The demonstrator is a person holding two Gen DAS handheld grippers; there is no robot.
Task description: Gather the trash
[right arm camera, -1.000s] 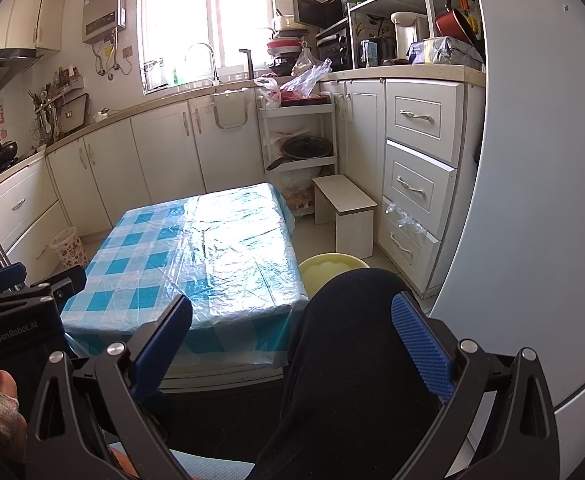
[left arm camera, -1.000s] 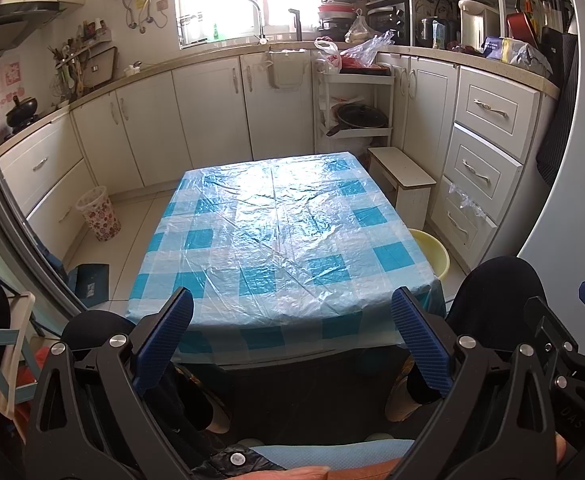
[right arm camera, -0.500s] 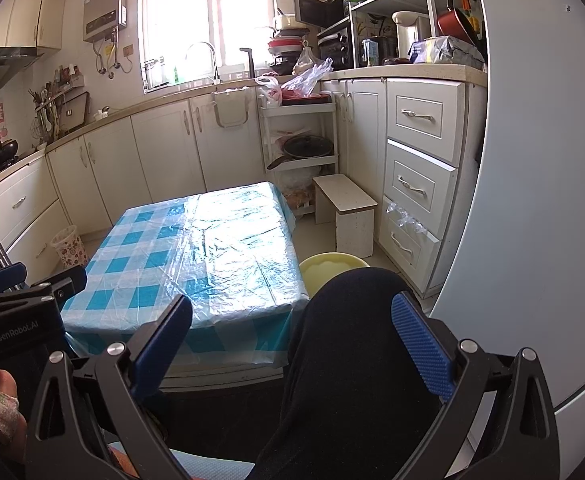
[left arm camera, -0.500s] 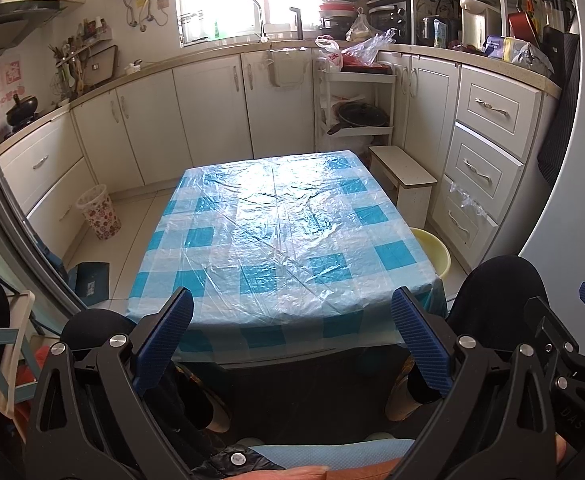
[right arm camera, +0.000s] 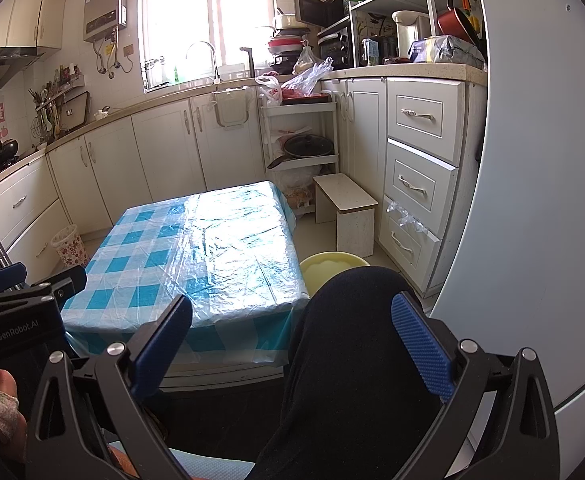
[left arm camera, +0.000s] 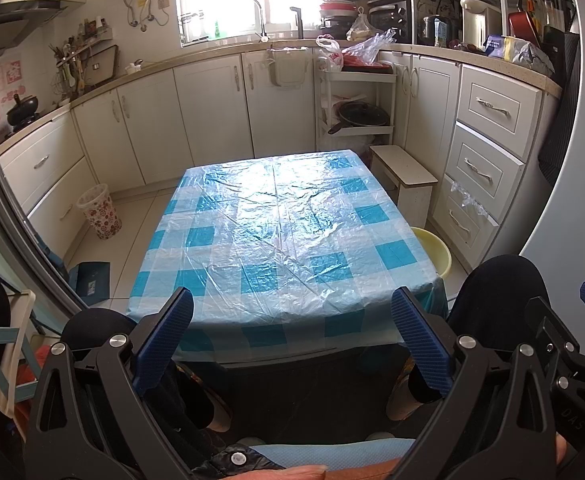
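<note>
Both claws spread wide and empty, left gripper (left arm camera: pixel 292 334) and right gripper (right arm camera: pixel 292 338) held low above dark-trousered knees (right arm camera: pixel 356 320), facing the checked table (left arm camera: pixel 280 240); floral waste basket (left arm camera: pixel 99 216) by the far-left cabinets; trash undiscernible.

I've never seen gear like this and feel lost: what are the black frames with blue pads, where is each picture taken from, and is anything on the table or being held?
They are two hand-held grippers; a seated person holds one in each hand, with a fisheye camera looking along its fingers. One picture looks from the left gripper, the other from the right gripper. Both stand open and hold nothing. Ahead is a low table under a blue checked plastic cloth; nothing lies on it. Beside it on the floor sit a yellow basin and a patterned wastebasket. The dark shape is the person's knee.
</note>
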